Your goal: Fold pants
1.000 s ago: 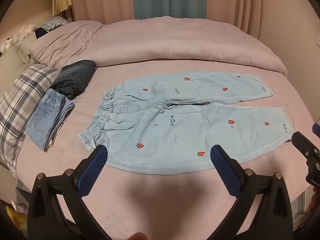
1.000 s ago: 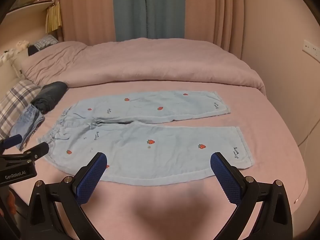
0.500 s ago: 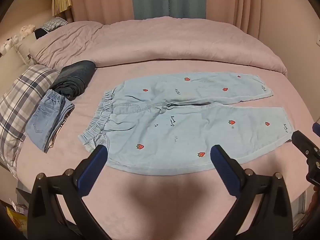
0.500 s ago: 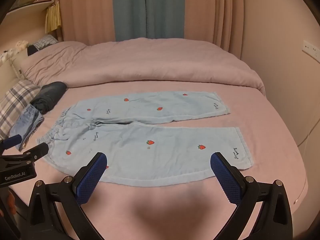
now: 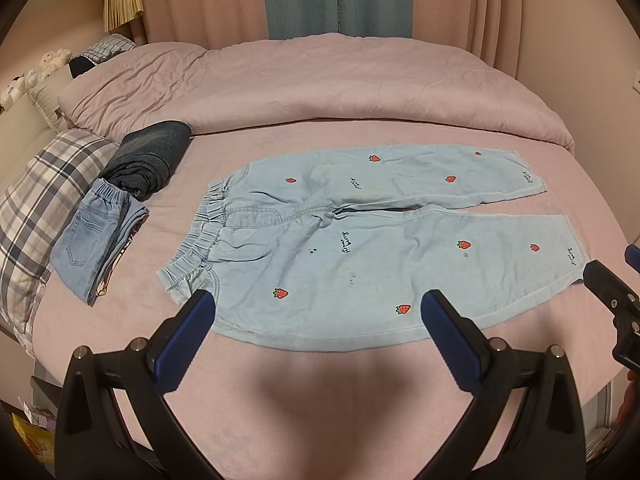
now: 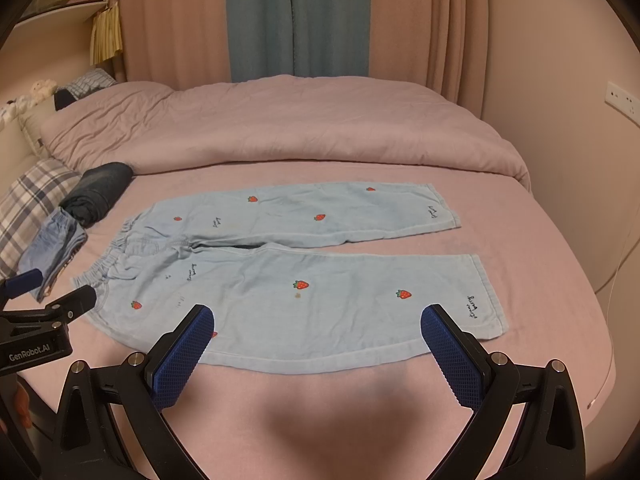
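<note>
Bed [image 5: 320, 392]: pink sheet, soft; a low grab could pinch sheet w/ cloth.
Pants [image 5: 360, 248]: pale denim, strawberry print, flat mid-bed, legs apart, waistband left, unfolded. Risk: one-layer grab drags the leg askew.
Folded jeans [image 5: 92, 248] & dark roll [image 5: 148, 160]: just beside waistband; a wide swing could knock them.
Left gripper [image 5: 316, 320]: spread, empty, above near hem.
Right gripper [image 6: 316, 332]: spread, empty, likewise. Height over cloth hard to judge, approx. close.

Your pink-sheeted bed [image 5: 320, 400] carried light-blue strawberry-print pants [image 5: 360, 248] laid flat, folded light denim jeans [image 5: 92, 248], a dark rolled garment [image 5: 152, 156], a plaid pillow [image 5: 36, 200] and a pink duvet [image 5: 320, 84].
</note>
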A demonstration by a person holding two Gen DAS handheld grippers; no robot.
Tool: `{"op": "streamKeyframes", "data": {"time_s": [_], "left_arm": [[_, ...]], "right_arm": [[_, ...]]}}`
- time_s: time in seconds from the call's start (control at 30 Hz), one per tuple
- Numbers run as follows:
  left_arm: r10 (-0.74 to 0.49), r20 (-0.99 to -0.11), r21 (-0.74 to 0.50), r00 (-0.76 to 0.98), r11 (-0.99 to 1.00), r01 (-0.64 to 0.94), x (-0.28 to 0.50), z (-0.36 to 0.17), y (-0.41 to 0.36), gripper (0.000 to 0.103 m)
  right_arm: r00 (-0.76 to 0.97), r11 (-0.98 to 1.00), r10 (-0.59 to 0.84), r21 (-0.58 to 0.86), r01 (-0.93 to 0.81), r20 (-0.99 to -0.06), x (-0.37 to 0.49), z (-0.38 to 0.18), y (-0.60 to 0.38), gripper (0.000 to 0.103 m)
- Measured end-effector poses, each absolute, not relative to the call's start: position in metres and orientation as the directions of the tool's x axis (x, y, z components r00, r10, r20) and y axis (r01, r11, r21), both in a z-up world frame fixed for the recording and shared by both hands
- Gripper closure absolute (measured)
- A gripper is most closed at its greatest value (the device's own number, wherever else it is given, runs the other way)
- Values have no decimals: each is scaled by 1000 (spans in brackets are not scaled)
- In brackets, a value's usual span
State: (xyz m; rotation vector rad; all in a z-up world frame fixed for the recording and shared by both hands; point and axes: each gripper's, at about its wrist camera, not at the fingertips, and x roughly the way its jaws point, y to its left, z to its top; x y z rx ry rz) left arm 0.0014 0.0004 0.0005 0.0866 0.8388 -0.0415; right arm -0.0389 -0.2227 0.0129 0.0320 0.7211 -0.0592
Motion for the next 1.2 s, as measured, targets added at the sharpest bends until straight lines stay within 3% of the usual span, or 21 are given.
{"op": "streamKeyframes", "data": {"time_s": [1.2], "left_arm": [[-12, -742, 56, 670, 995, 80, 4, -2, -4, 0]], "right_arm": [[745, 997, -49, 8, 73, -665, -38, 8, -224, 0]]}}
